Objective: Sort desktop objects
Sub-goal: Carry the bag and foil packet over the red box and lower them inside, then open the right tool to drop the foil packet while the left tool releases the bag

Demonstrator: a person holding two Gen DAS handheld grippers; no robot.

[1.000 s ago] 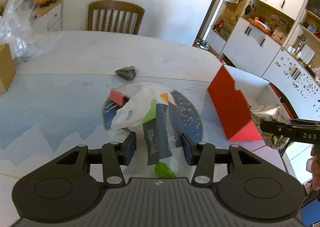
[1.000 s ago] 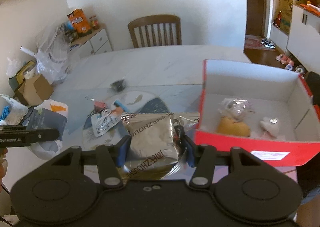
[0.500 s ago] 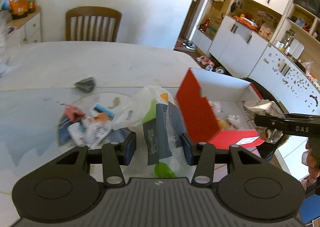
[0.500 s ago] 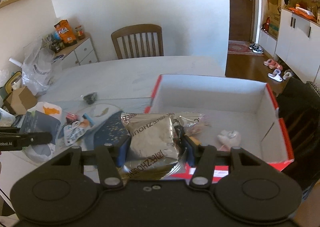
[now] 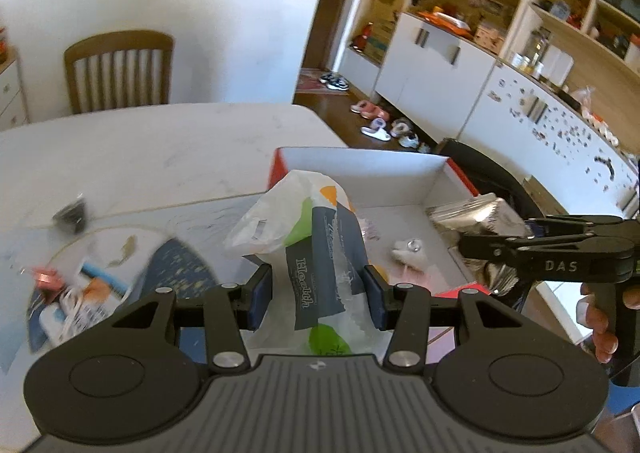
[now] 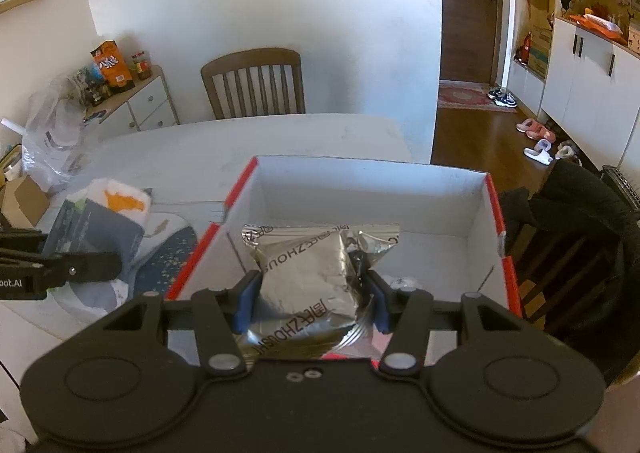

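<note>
My left gripper (image 5: 318,299) is shut on a white plastic bag (image 5: 308,237) with a dark label and green and orange patches. It hangs at the near left edge of the red box (image 5: 444,177) with white inside. My right gripper (image 6: 310,303) is shut on a silver foil packet (image 6: 310,273), held above the red box (image 6: 500,221). From the left wrist view the foil packet (image 5: 476,215) and the right gripper sit over the box's right wall. The bag (image 6: 106,221) shows at the left in the right wrist view. A small white object (image 5: 408,251) lies inside the box.
Loose small items (image 5: 76,293) lie on a blue round mat (image 5: 180,261) left of the box, and a dark clip (image 5: 72,211) sits farther back. A wooden chair (image 6: 252,83) stands behind the table. A dark garment (image 6: 580,221) hangs on a chair right of the box.
Both grippers have moved rightward with their loads. The foil packet now hangs over the inside of the box, and the bag has come up to the box's left edge.
</note>
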